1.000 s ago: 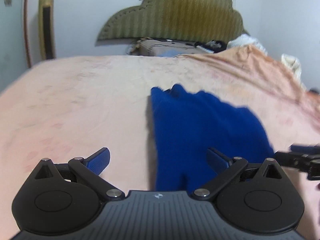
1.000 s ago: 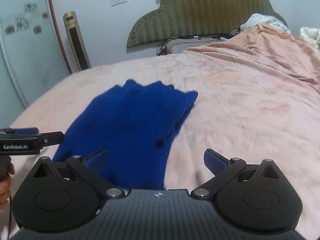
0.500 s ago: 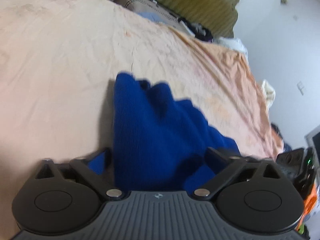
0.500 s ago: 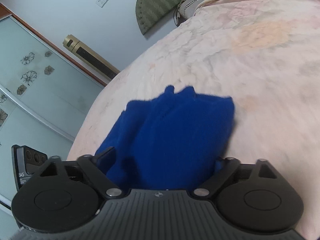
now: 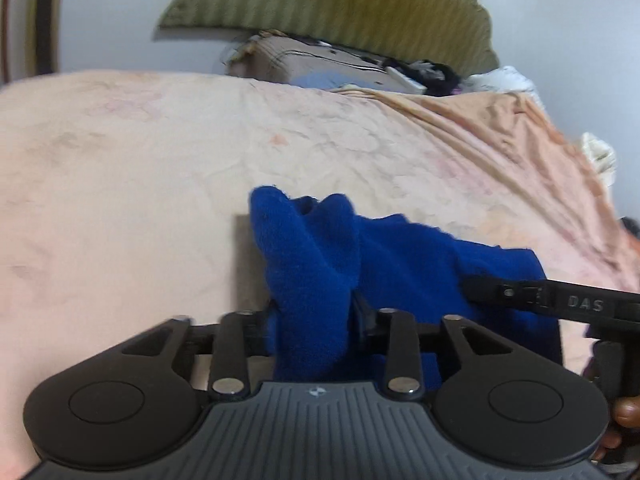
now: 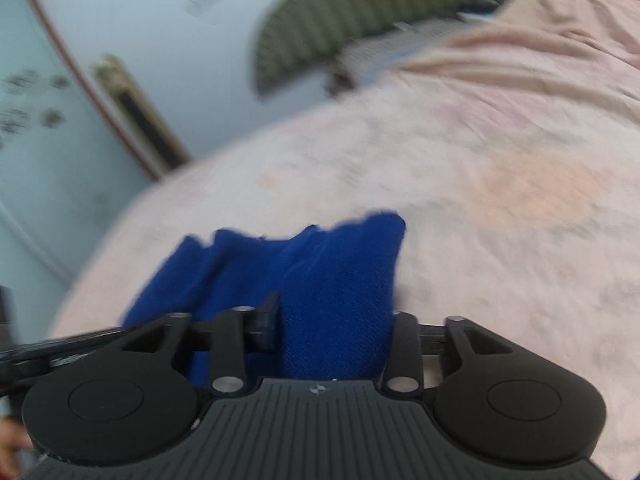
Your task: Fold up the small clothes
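Observation:
A blue knitted garment lies on the pink bed sheet, bunched and raised at its near edge. My left gripper is closing, and its pads press a thick fold of that near left edge. In the right wrist view the same garment fills the gap of my right gripper, whose jaws are also closing and squeeze the near right edge. One black finger of the right gripper reaches in over the cloth from the right. The garment's far end rests on the sheet.
An olive padded headboard and a pile of bedding stand at the far end of the bed. A gold-trimmed tower unit and a glass door are on the left. A person's hand shows bottom right.
Both grippers have come in over the garment's near edge, and their jaws have narrowed from wide open onto the cloth. The flat near edge is now bunched up between them.

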Demonstrator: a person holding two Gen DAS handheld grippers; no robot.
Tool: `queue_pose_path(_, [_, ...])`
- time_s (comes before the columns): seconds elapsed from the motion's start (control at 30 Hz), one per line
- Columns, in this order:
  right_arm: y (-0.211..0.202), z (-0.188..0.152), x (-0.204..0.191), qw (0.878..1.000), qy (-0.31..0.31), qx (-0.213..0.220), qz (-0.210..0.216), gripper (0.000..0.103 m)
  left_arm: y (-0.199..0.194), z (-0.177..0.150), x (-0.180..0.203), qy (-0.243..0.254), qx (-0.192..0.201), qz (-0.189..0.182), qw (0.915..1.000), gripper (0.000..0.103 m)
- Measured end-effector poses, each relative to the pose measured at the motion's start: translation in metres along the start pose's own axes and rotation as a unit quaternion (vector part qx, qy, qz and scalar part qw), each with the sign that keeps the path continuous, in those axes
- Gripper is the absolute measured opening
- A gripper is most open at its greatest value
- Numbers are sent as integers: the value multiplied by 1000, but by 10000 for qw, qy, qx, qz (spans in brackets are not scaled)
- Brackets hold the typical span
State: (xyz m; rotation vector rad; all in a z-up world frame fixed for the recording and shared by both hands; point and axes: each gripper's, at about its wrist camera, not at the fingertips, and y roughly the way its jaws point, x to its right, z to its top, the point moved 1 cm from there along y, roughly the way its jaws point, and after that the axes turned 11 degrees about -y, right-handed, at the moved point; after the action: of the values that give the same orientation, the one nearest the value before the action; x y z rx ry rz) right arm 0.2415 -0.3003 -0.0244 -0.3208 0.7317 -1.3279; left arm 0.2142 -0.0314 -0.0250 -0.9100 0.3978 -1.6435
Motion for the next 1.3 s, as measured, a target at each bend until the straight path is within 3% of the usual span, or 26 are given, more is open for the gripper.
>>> queue_pose_path(0.1, [-23,-13,-11,9981,-383,216,-442,71,-20,-10,11,435,411,507,9969,72])
queue_pose_path(0.13, [-32,-17,-16,9962,-502,257,-667,75,-27,-14,13,521,530,707,9947,75])
queue_pose_path(0.2, [-49,-28,-24,9919,-704,317,-1011,81,-38,-19,16,594,618,848,9927,75])
queue_pose_path(0.27, [-64,-39,-33,9888,-877,360,-1151,96,-48,-24,18,543,583,886,9929,76])
queue_pose_path(0.33, [-75,-51,-43,9861,-1034,390,-1239,103,-56,-31,17,481,552,923,9930,78])
queue_pose_path(0.57, [-98,-89,-77,9801,-1417,187,-1374,103,-81,-72,23,652,438,1293,9885,81])
queue_pose_path(0.8, [-110,-114,-88,9815,-1317,48,-1389,103,-104,-106,13,439,338,1323,9897,82])
queue_pose_path(1.3, [-121,-150,-95,9793,-1362,-105,-1496,103,-121,-145,-8,160,167,1427,9895,82])
